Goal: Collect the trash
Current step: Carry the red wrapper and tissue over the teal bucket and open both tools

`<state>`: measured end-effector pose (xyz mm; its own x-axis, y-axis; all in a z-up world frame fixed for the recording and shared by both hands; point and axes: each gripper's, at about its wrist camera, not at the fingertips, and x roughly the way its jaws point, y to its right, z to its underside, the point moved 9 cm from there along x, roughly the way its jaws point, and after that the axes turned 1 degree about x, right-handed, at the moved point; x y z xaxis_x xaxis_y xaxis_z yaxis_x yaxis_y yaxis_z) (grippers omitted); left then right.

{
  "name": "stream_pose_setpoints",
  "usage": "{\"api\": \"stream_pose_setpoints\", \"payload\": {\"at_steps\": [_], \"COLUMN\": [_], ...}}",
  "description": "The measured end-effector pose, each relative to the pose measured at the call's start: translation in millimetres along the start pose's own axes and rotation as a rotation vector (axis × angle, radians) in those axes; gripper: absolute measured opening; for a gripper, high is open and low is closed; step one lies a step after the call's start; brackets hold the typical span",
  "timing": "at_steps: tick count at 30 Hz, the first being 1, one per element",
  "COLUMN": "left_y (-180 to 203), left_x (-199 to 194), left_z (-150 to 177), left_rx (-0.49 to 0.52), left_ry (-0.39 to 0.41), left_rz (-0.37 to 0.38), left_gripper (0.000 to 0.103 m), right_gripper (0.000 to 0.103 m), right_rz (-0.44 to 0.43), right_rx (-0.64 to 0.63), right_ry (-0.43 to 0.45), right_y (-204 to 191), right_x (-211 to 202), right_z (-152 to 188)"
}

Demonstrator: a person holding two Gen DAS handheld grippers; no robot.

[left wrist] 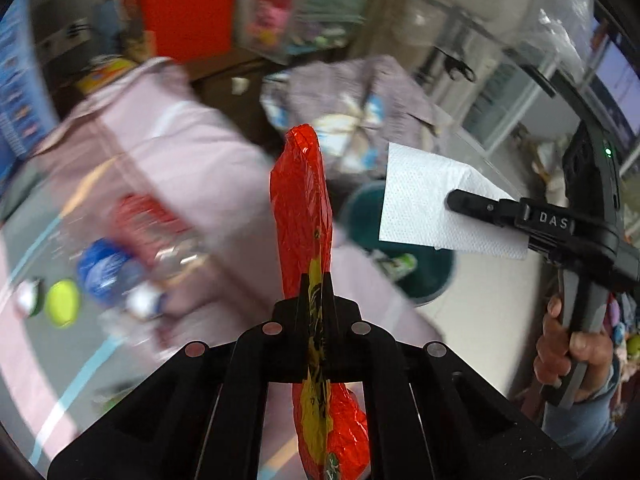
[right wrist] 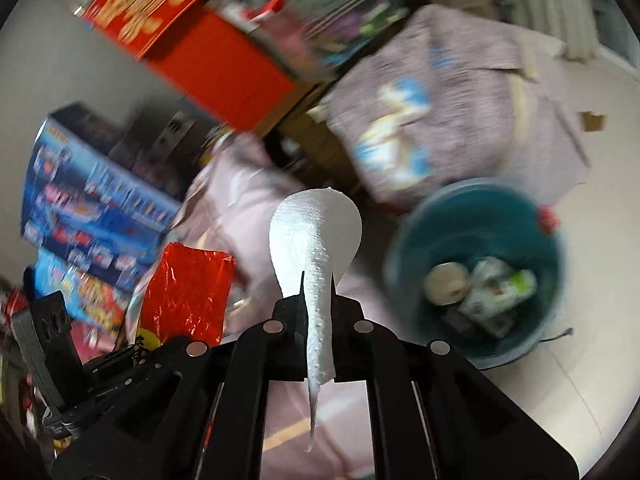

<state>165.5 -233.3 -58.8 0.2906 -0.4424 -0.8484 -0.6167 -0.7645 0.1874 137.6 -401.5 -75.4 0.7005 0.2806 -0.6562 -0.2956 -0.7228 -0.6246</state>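
My left gripper is shut on a red and yellow foil snack wrapper, which stands up between the pads; the same wrapper shows at the lower left of the right wrist view. My right gripper is shut on a white paper towel, seen flat in the left wrist view as the paper towel with the right gripper clamped on it. A teal bin with several pieces of trash inside stands on the floor to the right; the teal bin lies partly behind the towel.
A pink quilt covers the surface below. On it lie a plastic bottle with a red label and blue cap and a yellow-green ball. A patterned bundle, toy boxes and a red box crowd the back. A hand grips the right tool.
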Motion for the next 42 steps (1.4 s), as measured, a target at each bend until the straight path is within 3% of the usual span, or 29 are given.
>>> {"api": "stream_pose_setpoints", "payload": {"at_steps": [8, 19, 21, 23, 25, 26, 32, 36, 37, 39, 40, 41, 42], "left_y": [79.0, 121.3, 122.0, 120.9, 117.7, 115.8, 101.8, 93.2, 91.2, 86.6, 83.8, 82.5, 80.5], "left_x": [76.7, 157.9, 170.4, 177.9, 183.3, 183.4, 175.1, 165.2, 162.8, 157.1, 153.6, 152.2, 150.1], "left_z": [-26.3, -42.6, -43.9, -47.1, -51.0, -52.3, -50.8, -44.2, -42.0, -37.3, -34.6, -32.8, -30.3], "left_rx": [0.081, 0.104, 0.094, 0.091, 0.089, 0.088, 0.078, 0.068, 0.063, 0.057, 0.056, 0.055, 0.055], "left_ry": [-0.093, -0.202, -0.217, -0.215, -0.201, -0.193, -0.176, -0.170, -0.170, -0.163, -0.159, -0.158, -0.157], "left_rz": [0.090, 0.152, 0.152, 0.146, 0.130, 0.122, 0.106, 0.098, 0.098, 0.096, 0.093, 0.092, 0.089], "left_gripper": [0.005, 0.007, 0.016, 0.043, 0.065, 0.071, 0.089, 0.093, 0.094, 0.094, 0.095, 0.096, 0.096], "right_gripper": [0.006, 0.006, 0.006, 0.007, 0.007, 0.007, 0.007, 0.009, 0.010, 0.032, 0.063, 0.070, 0.070], "right_rz": [0.131, 0.205, 0.214, 0.222, 0.227, 0.229, 0.235, 0.235, 0.236, 0.232, 0.228, 0.230, 0.234], "right_rx": [0.106, 0.162, 0.170, 0.176, 0.180, 0.183, 0.184, 0.173, 0.169, 0.164, 0.167, 0.167, 0.161], "right_ry": [0.040, 0.000, -0.012, -0.024, -0.034, -0.039, -0.057, -0.072, -0.075, -0.089, -0.094, -0.092, -0.089], "right_y": [93.7, 144.8, 150.0, 154.4, 156.8, 158.5, 159.8, 155.4, 153.8, 150.3, 148.9, 147.5, 145.8], "right_x": [-27.3, -12.6, -7.8, -2.7, 1.3, 3.8, 15.8, 24.7, 26.6, 32.2, 34.4, 36.1, 36.9], "right_z": [-20.3, -26.8, -26.0, -25.2, -24.5, -24.4, -25.1, -25.2, -25.4, -25.7, -25.6, -25.6, -26.1]}}
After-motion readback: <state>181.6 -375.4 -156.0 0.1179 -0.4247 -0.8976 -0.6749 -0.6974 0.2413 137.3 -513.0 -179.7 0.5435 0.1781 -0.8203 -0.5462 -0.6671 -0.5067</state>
